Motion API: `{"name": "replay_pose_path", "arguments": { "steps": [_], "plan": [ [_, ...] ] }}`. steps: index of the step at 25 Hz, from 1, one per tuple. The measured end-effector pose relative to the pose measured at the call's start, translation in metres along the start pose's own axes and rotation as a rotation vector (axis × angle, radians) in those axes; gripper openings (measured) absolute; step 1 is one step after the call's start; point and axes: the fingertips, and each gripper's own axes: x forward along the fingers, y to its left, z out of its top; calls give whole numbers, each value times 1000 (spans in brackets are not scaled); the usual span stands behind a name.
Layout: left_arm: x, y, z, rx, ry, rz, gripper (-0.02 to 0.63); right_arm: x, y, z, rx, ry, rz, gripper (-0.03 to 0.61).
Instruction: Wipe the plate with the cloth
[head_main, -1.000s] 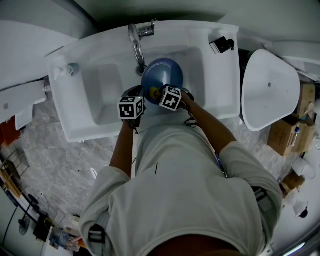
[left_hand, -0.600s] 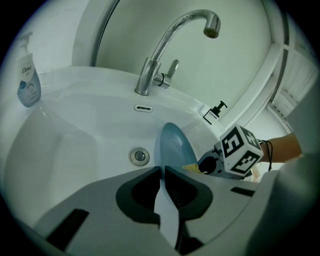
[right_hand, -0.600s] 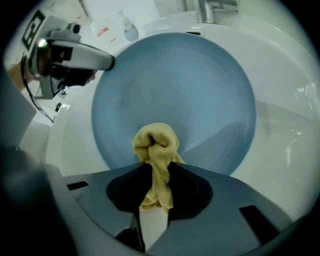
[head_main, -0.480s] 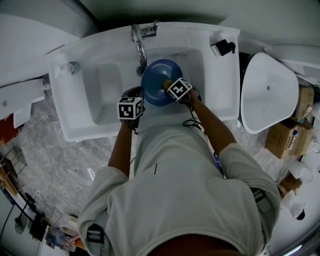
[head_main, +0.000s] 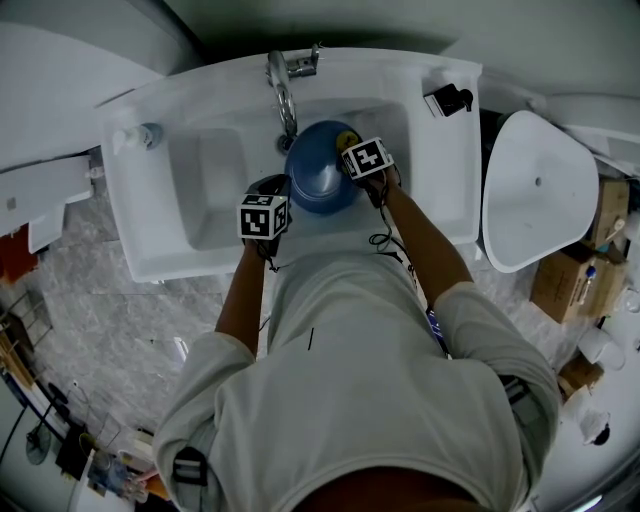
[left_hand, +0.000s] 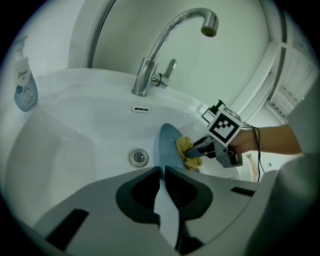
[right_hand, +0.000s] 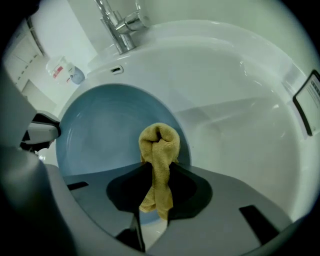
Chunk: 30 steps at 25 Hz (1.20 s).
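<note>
The left gripper (left_hand: 163, 168) is clamping its jaws on the near rim of the plate (left_hand: 167, 145). It is holding the plate on edge in the sink (head_main: 440, 170), just in front of the tap (left_hand: 155, 55) and below its spout. Seen from this gripper, the blue plate is standing nearly edge-on, with its hollow face turning away to the right of the tap. The drain (left_hand: 138, 158) is lying directly in front of the tap's base, just left of the plate.

The right gripper (right_hand: 158, 164) is pinching the yellow cloth (right_hand: 159, 142) between its jaws. A bunched fold is sticking out past the tips and a loose end is hanging down behind them. It is pressing that fold against the plate's hollow face, on the part of the plate lying farthest to the right of the tap. In the head view both arms are reaching toward the tap, the left gripper's marker cube on the near side of the plate and the right one over the plate's right edge. A bottle (left_hand: 24, 85) is standing on the sink rim well to the left of the tap.
</note>
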Motion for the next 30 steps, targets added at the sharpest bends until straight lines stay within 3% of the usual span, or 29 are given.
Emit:
{"name": "replay_pose_path", "arguments": {
  "steps": [6,10,16,21,25,30],
  "plan": [
    [0,-4,4,11,-6,0,44,-13,40,38,-85,-108,81,89],
    [-1,-3,4,4,-5,3,44,-22,77,48,-200,-151,144,89],
    [0,-2,3,-1,-3,10,44,-16,122,19,-366,-123,241,89],
    [1,0,1,-9,1,10,44,-13,139,-23,-481,-31,313,89],
    [1,1,-1,-18,2,15,44,-9,122,-51,-466,51,304,89],
    [2,0,-2,-19,8,11,44,4,78,-66,-341,85,227,89]
  ]
}}
